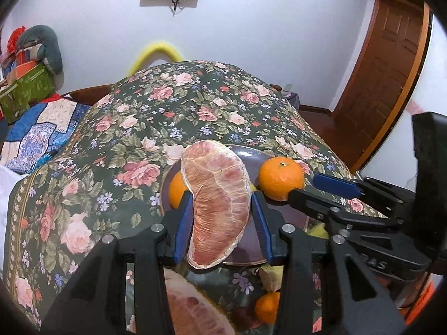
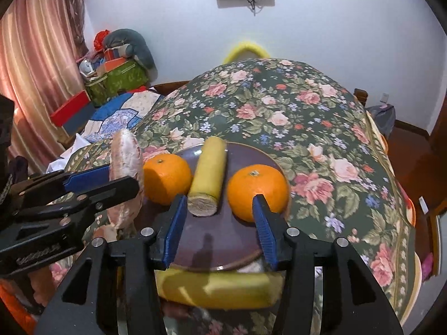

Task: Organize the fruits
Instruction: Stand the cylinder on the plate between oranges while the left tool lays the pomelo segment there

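My left gripper [image 1: 222, 195] is shut on a peeled pink pomelo segment [image 1: 219, 203], held upright above the near left part of a dark purple plate [image 1: 251, 153]. Two oranges sit on that plate, one at the left [image 2: 167, 178] and one at the right [image 2: 257, 189]. A yellow-green cut stalk piece [image 2: 206, 176] lies between them. My right gripper [image 2: 220, 199] stands open over the plate's near side, its blue pads clear of the stalk piece, which lies just beyond the fingertips. In the right wrist view, the left gripper [image 2: 120, 177] with the pomelo segment [image 2: 125, 162] shows at the left.
A floral tablecloth [image 2: 321, 139] covers the table. Close below the grippers lie another pomelo piece [image 1: 195, 310], a third orange [image 1: 266, 307] and a blurred yellow-green lump [image 2: 218, 287]. Boxes and bedding [image 2: 117, 78] crowd the left, and a wooden door [image 1: 388, 69] stands at the right.
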The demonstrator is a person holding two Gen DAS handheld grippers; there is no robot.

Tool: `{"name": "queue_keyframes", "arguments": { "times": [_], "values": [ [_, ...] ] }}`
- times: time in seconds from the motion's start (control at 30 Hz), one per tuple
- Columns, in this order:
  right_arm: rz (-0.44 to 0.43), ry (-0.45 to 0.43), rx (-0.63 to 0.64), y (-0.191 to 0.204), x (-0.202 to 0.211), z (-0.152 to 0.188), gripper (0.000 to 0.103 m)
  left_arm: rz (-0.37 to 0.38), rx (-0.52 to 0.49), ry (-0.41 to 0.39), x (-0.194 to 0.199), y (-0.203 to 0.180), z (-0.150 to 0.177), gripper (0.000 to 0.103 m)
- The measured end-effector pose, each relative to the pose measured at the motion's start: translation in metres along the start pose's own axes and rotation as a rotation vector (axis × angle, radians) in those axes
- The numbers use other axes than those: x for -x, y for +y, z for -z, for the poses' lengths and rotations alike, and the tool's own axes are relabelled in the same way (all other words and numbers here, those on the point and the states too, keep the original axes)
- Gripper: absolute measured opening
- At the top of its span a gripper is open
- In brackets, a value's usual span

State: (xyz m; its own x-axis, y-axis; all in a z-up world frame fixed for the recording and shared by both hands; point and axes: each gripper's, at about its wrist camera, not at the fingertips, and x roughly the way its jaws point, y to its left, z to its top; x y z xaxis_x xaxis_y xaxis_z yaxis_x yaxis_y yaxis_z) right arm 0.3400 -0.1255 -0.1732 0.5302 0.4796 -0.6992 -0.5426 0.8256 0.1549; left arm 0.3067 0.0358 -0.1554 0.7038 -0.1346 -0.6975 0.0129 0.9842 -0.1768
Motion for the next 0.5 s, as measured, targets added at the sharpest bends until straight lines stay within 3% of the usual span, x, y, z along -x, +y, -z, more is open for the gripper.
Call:
{"name": "queue_keyframes", "arguments": {
  "times": [0.23,0.5],
  "values": [
    [0.006,-0.006,-0.039,-0.017,0.017,0.012,0.045,-0.022,-0.037,0.041,-0.017,-0.013,-0.001,0.042],
    [0.002,0.007,-0.077,-0.031,0.024,0.029,0.045,-0.042,-0.044,0.035,-0.013,-0.015,-0.003,0.042]
  ]
}}
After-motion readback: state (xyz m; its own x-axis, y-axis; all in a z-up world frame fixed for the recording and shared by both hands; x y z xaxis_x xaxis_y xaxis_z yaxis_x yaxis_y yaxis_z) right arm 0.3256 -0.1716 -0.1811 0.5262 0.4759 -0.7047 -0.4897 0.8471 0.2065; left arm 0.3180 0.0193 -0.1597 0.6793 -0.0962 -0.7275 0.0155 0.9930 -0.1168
